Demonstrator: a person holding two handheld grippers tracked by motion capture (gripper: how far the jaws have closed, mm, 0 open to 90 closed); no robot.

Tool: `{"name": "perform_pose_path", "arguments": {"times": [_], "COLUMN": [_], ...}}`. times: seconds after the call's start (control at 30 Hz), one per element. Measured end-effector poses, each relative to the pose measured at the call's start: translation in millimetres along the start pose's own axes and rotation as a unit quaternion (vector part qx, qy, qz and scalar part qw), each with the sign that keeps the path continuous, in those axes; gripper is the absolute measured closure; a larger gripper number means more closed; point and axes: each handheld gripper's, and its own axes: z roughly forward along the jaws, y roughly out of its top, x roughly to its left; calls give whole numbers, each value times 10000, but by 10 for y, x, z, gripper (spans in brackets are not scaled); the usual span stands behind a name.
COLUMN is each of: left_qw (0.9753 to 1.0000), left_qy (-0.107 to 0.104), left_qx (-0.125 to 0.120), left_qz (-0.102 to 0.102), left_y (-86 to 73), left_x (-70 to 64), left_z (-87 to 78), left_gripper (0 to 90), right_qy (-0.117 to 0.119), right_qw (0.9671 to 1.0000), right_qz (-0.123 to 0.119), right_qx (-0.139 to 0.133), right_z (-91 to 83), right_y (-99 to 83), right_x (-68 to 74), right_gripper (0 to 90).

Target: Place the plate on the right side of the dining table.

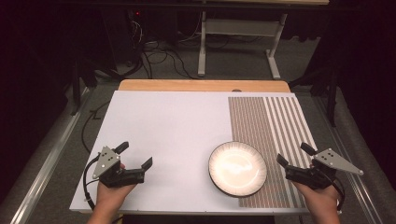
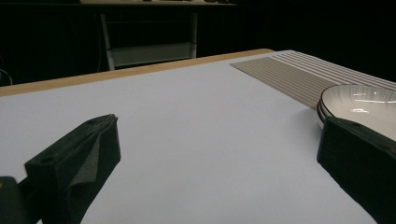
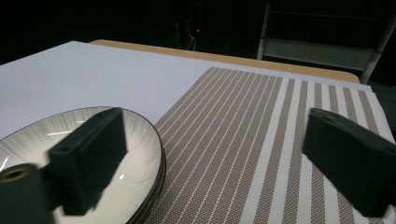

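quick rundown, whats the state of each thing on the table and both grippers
white ribbed plate with dark rim: upright, nothing on it, lying partly on the mat's left edge, looks like a stack of plates
brown and white striped placemat: flat on the table's right side
left gripper: jaws wide open, holding nothing, left of the plate
right gripper: jaws wide open, holding nothing, just right of the plate
white table cover: flat

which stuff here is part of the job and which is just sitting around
In the job: plate, partly on the striped placemat; left gripper and right gripper, both open, either side of it.

Just around: white table cover, cables on floor, far table frame.
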Motion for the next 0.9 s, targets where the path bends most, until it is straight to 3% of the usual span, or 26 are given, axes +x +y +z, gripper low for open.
{"name": "perform_pose_path", "arguments": {"times": [0.03, 0.07, 0.1, 0.13, 0.2, 0.3, 0.43, 0.63, 0.73, 0.9], "left_qw": [10000, 10000, 10000, 10000, 10000, 10000, 10000, 9999, 9999, 9999], "left_qy": [-16, -16, -27, -24, -28, -16, -18, 3, -10, -11], "left_qx": [23, 23, 12, 8, 7, 10, -4, -21, -26, -30], "left_qz": [24, 24, 27, 33, 41, 69, 75, 104, 106, 141], "left_y": [-4, -4, -4, -3, 0, -3, 4, 11, 8, 9], "left_x": [0, 0, -3, -5, -8, -16, -20, -39, -46, -44], "left_z": [0, 0, -4, -7, -14, -22, -42, -46, -34, -35], "left_gripper": [1, 1, 1, 1, 1, 1, 1, 1, 1, 1], "right_qy": [85, 85, 129, 190, 215, 423, 634, 599, 659, 835], "right_qw": [9999, 9999, 9998, 9996, 9995, 9986, 9961, 9930, 9919, 9872], "right_qz": [-66, -66, -113, -179, -175, -156, -391, -708, -679, -671], "right_qx": [48, 48, 95, 137, 148, 272, 475, 731, 843, 1182], "right_z": [-5, -5, -6, -8, -6, 11, 48, 90, 110, 160], "right_y": [6, 6, 11, 21, 22, 25, 9, -26, -39, -61], "right_x": [11, 11, 24, 51, 58, 77, 144, 237, 248, 254], "right_gripper": [256, 256, 303, 407, 440, 599, 678, 737, 764, 867]}}
